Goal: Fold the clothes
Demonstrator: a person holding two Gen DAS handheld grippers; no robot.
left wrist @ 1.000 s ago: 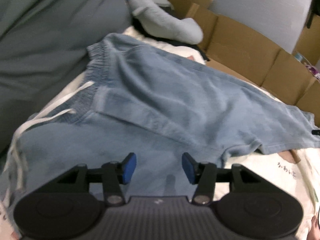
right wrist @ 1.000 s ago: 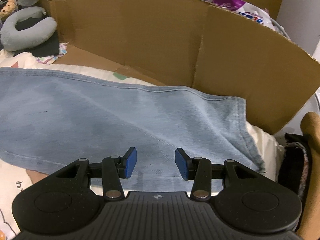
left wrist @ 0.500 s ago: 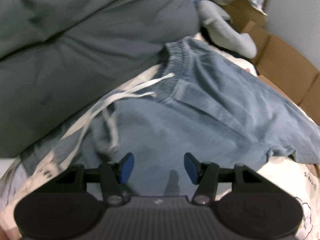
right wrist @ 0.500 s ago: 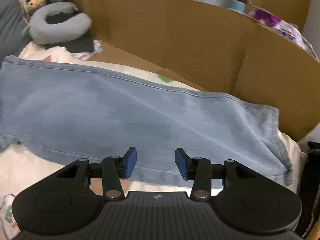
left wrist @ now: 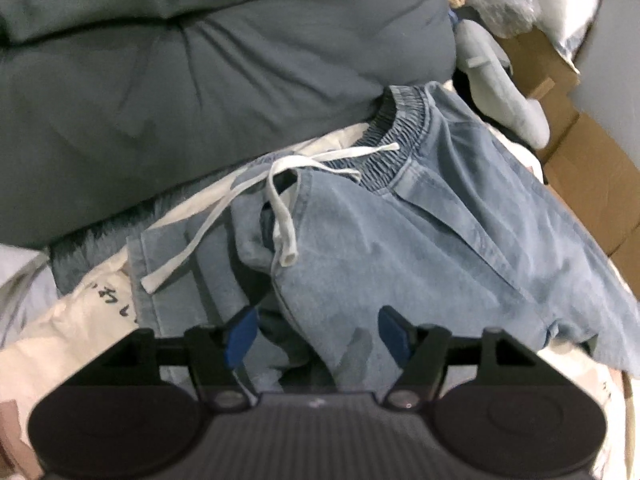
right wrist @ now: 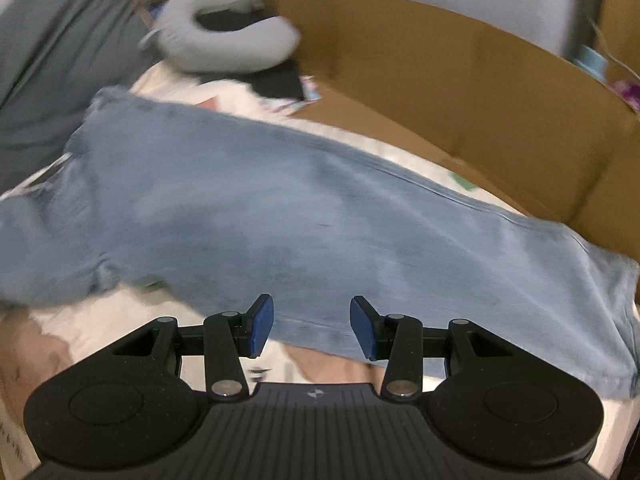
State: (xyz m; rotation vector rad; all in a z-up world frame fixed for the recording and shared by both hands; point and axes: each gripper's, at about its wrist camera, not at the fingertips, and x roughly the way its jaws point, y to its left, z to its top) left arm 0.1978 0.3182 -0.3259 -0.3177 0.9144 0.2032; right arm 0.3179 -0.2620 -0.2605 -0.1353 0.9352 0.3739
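left gripper [left wrist: 312, 334] fingers are opening over the pants [left wrist: 420, 240]; the loose drawstring [left wrist: 280, 208] may snag. right gripper [right wrist: 311, 327] fingers spread, holding nothing

Right view motion-blurred; jeans [right wrist: 280, 216] left end cut off, perhaps folded under

Matt faded denim trousers [left wrist: 420, 240], woven cotton drawstring [left wrist: 284, 220], plain corrugated cardboard [right wrist: 460, 80].
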